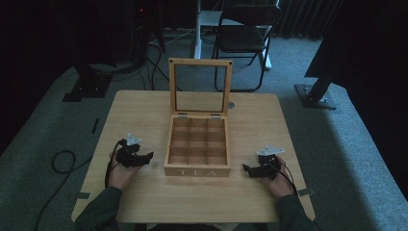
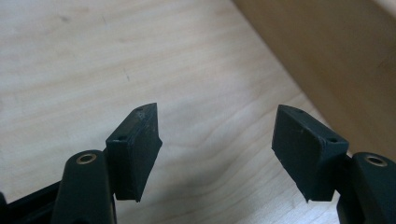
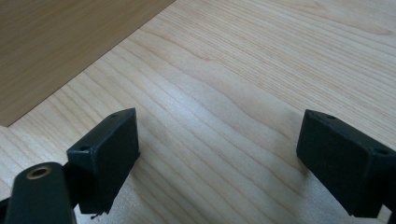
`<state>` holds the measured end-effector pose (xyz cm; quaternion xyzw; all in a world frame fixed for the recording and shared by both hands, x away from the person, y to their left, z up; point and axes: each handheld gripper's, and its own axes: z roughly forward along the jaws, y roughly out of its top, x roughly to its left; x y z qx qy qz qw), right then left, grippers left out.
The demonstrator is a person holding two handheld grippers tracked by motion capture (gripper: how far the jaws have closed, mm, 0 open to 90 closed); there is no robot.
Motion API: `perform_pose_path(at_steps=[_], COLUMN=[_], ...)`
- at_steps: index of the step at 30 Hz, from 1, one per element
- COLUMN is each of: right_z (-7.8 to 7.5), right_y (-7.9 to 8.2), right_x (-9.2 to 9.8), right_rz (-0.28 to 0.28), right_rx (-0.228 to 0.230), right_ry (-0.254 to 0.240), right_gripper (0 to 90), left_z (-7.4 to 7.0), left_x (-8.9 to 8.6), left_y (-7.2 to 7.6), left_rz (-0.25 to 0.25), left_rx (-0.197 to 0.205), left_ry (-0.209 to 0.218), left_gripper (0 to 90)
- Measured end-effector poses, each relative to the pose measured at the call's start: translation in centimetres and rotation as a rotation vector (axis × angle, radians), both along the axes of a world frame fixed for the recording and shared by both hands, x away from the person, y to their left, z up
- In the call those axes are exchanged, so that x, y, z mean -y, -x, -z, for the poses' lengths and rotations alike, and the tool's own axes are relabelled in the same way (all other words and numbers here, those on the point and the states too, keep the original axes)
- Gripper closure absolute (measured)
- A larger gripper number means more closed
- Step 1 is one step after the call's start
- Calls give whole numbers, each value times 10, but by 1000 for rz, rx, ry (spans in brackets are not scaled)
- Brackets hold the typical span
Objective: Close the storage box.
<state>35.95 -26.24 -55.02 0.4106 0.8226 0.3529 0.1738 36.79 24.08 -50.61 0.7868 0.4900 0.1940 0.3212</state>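
Note:
A wooden tea box [image 1: 197, 170] marked TEA stands in the middle of the table with its glass-paned lid [image 1: 199, 88] raised upright. Its several compartments look empty. My left gripper [image 1: 146, 157] rests on the table just left of the box, open, nothing between its jaws. In the left gripper view the gripper [image 2: 217, 128] points at bare wood, with the box wall [image 2: 336, 60] at upper right. My right gripper [image 1: 247, 169] rests right of the box, open and empty. In the right gripper view this gripper [image 3: 219, 135] faces tabletop, the tea box side [image 3: 60, 42] at upper left.
The light wooden table [image 1: 144, 110] stands on grey carpet. A black folding chair [image 1: 245, 38] and a white stand [image 1: 199, 29] are behind it. Dark equipment bases [image 1: 89, 86] sit at the far left and far right. Cables [image 1: 62, 161] trail off the table's left side.

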Motion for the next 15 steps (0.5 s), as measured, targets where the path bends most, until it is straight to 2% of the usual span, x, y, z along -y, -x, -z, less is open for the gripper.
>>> perform_pose_path(at_steps=[11,15], right_z=[0,0], right_y=[0,0], right_x=[0,0], right_rz=[0,0], right_rx=[0,0], right_ry=[0,0], right_gripper=[126,126], left_z=[-49,-60], left_x=[-7,-8], left_y=[-8,-13], left_rz=[22,24], left_rx=[103,114], left_ry=[26,38], left_gripper=[313,298])
